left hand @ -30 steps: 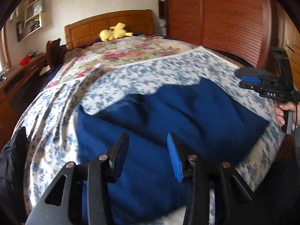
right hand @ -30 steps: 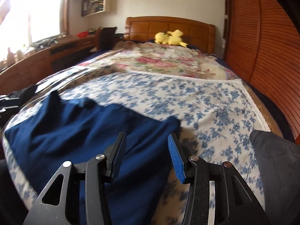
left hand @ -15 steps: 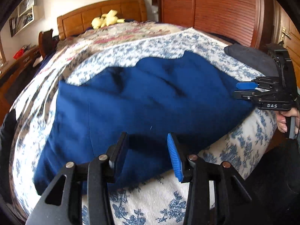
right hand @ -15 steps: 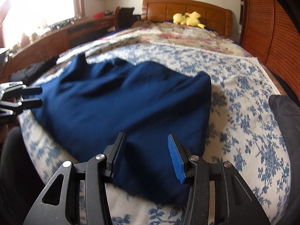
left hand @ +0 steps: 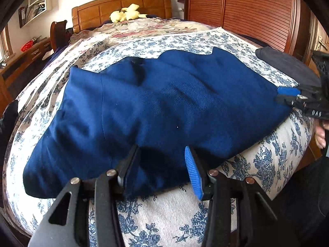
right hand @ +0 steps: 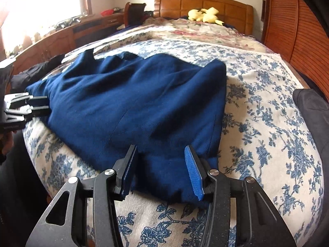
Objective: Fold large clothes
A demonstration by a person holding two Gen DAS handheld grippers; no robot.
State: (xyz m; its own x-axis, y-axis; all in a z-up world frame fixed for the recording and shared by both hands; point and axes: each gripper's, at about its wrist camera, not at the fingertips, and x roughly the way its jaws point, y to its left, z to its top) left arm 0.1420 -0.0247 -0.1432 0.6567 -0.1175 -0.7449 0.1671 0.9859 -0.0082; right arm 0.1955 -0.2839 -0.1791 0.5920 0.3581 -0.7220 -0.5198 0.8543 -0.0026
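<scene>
A large dark blue garment lies spread and rumpled across the foot of the bed; it also shows in the right wrist view. My left gripper is open, its jaws straddling the garment's near edge. My right gripper is open, its jaws over the garment's near right corner. The right gripper also shows at the right edge of the left wrist view, at the garment's far end. The left gripper shows at the left edge of the right wrist view.
The bed has a blue floral cover. A dark grey garment lies at the right edge, and it shows in the right wrist view. A yellow plush toy rests by the wooden headboard. A wooden wardrobe stands right, a desk left.
Both grippers have drawn back toward the foot of the bed and dropped lower. The blue garment now lies flatter and more spread out. Both grippers stay open.
</scene>
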